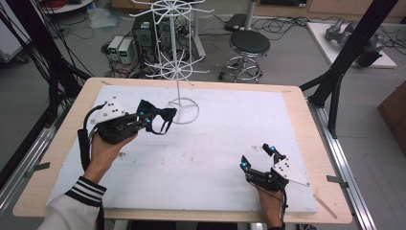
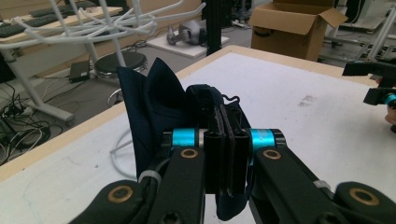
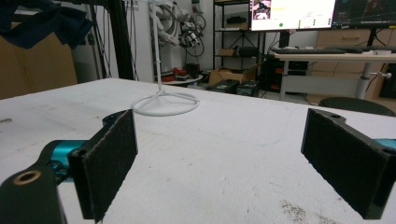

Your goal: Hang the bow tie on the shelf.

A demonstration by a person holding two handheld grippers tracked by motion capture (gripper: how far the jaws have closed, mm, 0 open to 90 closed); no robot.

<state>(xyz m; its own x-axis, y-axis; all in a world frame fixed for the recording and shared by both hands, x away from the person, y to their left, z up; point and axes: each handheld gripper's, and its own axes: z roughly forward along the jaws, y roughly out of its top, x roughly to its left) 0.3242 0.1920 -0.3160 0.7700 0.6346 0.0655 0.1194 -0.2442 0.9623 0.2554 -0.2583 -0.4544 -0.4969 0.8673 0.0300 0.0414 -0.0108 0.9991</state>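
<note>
**Bow tie held at the display stand: hazards on hand**

1. Table (image 1: pixel 201 158). White board on a wooden top, bare but for faint scuffs. Little risk in itself; anything dropped would land on it or roll past the far edge.

2. White wire display stand (image 1: pixel 178 57). Stands far-left of centre on a ring base, thin pole, tiers of slim hooks above. Judged light and tippy: a push or a snagged strap could rock or topple it, since nothing braces it.

3. Left gripper (image 1: pixel 143 120). Held at the far left, above the table, just beside the stand's base ring. Its jaws are pressed together on the bow tie's band. The grip looks narrow, so a tug against a hook could pull the fabric free.

4. Right gripper (image 1: pixel 258 157). Rests low at the near right, well apart from the stand, jaws spread wide with nothing between them. Too distant to steady the stand if it tips.

5. Dark navy bow tie (image 1: pixel 158 115). Hangs from the left gripper, wings toward the stand, thin strap (image 1: pixel 164 129) looping below. The loose strap could catch the base ring or a lower hook, presumably not the one intended.
</note>
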